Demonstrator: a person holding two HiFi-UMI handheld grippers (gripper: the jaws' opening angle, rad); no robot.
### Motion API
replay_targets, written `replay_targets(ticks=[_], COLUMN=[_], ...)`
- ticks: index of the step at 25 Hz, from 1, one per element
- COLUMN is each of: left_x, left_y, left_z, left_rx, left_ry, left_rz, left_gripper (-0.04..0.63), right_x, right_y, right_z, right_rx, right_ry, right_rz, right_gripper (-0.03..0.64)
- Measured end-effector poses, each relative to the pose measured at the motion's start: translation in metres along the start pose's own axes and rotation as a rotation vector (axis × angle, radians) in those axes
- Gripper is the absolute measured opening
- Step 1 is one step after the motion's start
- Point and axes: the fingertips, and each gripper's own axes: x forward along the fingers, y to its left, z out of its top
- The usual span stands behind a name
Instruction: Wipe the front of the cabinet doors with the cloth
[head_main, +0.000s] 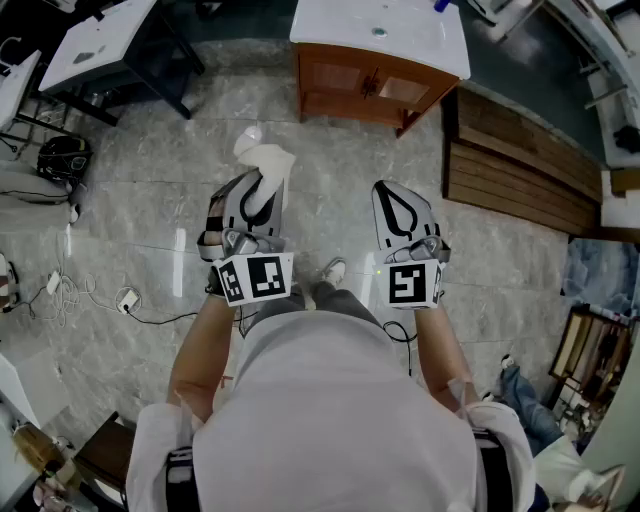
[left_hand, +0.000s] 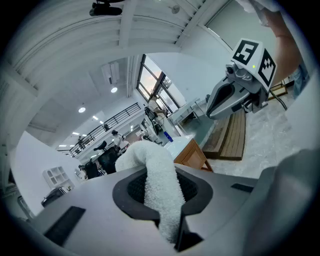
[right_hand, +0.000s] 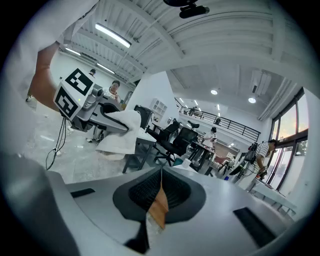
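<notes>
A white fluffy cloth sticks out of my left gripper, whose jaws are shut on it. In the left gripper view the cloth runs up between the two pads and curls over to the left. My right gripper is held level beside the left one, jaws shut with nothing in them. The wooden cabinet with two front doors and a white top stands on the floor well ahead of both grippers. It also shows as a brown corner in the left gripper view.
A slatted wooden platform lies right of the cabinet. Dark-legged white tables stand at the far left. A helmet and cables lie on the marble floor at left. The person's shoe shows between the grippers.
</notes>
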Motion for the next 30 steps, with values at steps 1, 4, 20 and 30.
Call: replay_targets(ticks=[1, 4, 20, 30], left_x=[0.003, 0.014, 0.060, 0.170], left_y=[-0.002, -0.010, -0.024, 0.018], left_z=[0.002, 0.006, 0.023, 0.002], left_rx=[-0.001, -0.004, -0.009, -0.029], left_ry=[0.003, 0.018, 0.029, -0.016], left_rz=[0.001, 0.005, 0.052, -0.040], left_gripper=[0.075, 0.075, 0.075, 0.075], right_x=[0.000, 0.001, 0.013, 0.104], right_y=[-0.003, -0.013, -0.044, -0.096], right_z=[-0.003, -0.016, -0.055, -0.056], right_rx=[0.005, 0.038, 0.030, 0.052], right_ry=[0.000, -0.001, -0.020, 0.065], right_rz=[0.004, 0.025, 0.061, -0.003], right_gripper=[0.041, 0.043, 0.043, 0.043])
